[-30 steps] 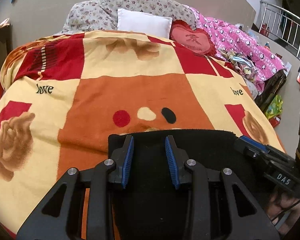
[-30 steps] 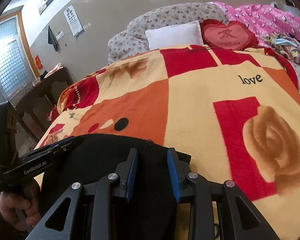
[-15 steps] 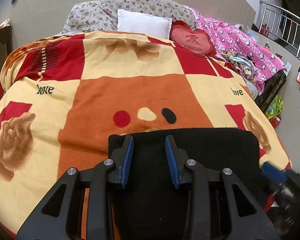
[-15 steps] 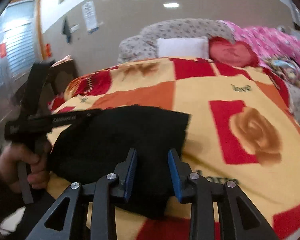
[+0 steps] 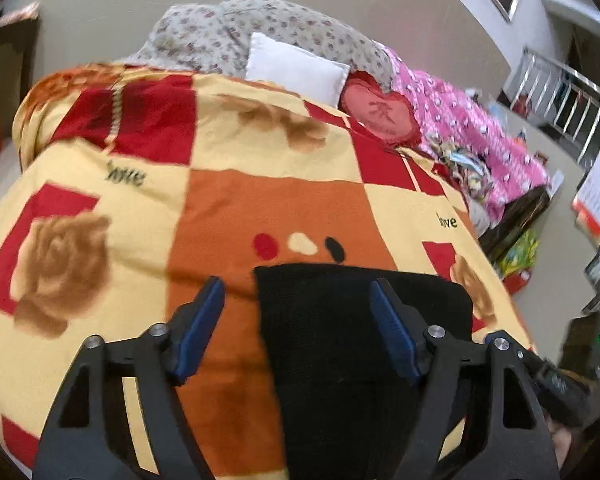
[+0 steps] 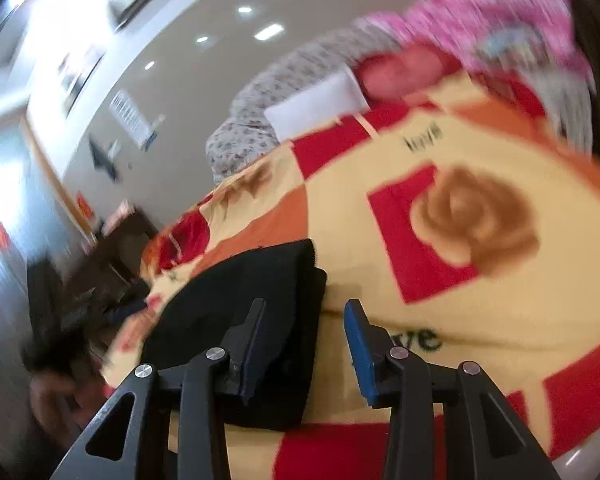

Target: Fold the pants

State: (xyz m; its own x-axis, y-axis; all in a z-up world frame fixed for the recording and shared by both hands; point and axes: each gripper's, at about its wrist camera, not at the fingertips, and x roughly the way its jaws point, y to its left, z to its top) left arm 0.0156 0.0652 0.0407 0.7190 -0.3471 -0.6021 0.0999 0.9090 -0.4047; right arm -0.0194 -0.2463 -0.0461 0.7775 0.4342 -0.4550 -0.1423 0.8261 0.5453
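The black pants lie folded into a compact rectangle on the patterned blanket near the bed's front edge. They also show in the right wrist view, which is blurred. My left gripper is open and empty, raised above the pants' left edge. My right gripper is open and empty, over the pants' right edge. The right gripper shows partly at the lower right of the left wrist view.
A white pillow, a red heart cushion and a floral quilt lie at the bed's head. A pink quilt lies on the right. A dark table stands left of the bed.
Both grippers have opened wide and lifted off the pants. The left one has shifted left and the right one has swung right. The pants stay folded on the blanket.
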